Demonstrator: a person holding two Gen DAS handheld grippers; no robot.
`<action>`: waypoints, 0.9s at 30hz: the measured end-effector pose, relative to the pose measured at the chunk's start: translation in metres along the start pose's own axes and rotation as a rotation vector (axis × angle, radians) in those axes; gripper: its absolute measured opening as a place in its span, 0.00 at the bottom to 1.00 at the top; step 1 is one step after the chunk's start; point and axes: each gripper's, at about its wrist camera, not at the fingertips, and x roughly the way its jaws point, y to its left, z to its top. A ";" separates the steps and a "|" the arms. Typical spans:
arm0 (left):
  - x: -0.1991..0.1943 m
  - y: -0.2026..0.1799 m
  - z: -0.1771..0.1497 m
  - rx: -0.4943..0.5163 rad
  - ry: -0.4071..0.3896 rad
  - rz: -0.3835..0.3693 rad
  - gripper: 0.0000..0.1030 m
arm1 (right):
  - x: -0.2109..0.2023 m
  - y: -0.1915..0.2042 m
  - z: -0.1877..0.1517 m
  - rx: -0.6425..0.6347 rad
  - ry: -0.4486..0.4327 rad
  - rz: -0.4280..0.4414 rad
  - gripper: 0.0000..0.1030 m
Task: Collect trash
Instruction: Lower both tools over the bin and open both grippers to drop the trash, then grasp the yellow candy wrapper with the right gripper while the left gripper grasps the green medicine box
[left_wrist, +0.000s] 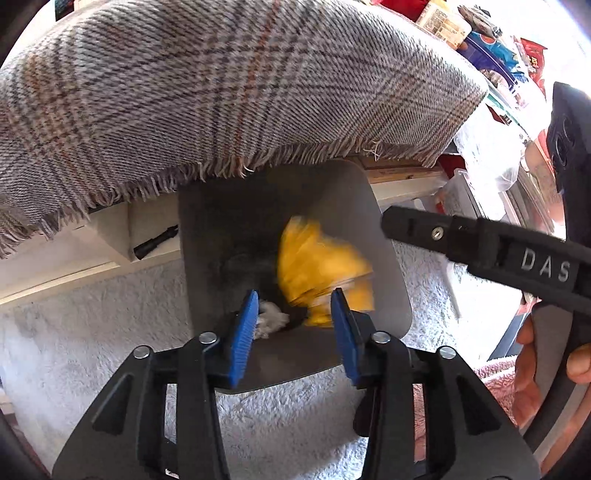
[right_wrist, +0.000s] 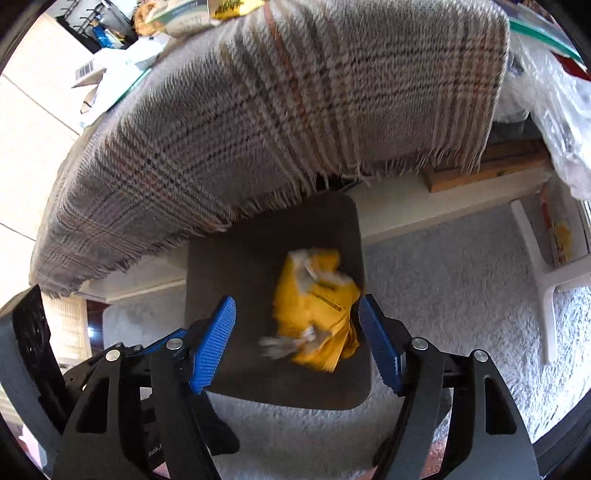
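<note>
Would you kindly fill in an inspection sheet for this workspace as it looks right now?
Surface: pale shaggy carpet under a low white table draped with a plaid blanket.
Job's things: dark bin on the carpet; crumpled yellow wrapper, blurred, and a white scrap inside its opening.
Clutter: packets and plastic bags piled on the table.
Grippers: left hand-held gripper open above the bin; right hand-held gripper open above it, nothing pinched.
Cables: nothing seen.
Surroundings: white furniture leg; a person's hand at the edge.
</note>
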 end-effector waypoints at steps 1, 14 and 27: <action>-0.003 0.002 -0.001 -0.003 -0.008 0.004 0.45 | -0.001 0.000 0.002 0.000 -0.008 -0.008 0.74; -0.082 0.022 0.012 -0.051 -0.125 0.054 0.87 | -0.062 0.010 0.027 -0.021 -0.155 -0.039 0.97; -0.146 0.038 0.091 -0.014 -0.244 0.147 0.89 | -0.106 0.044 0.115 -0.123 -0.271 -0.055 0.97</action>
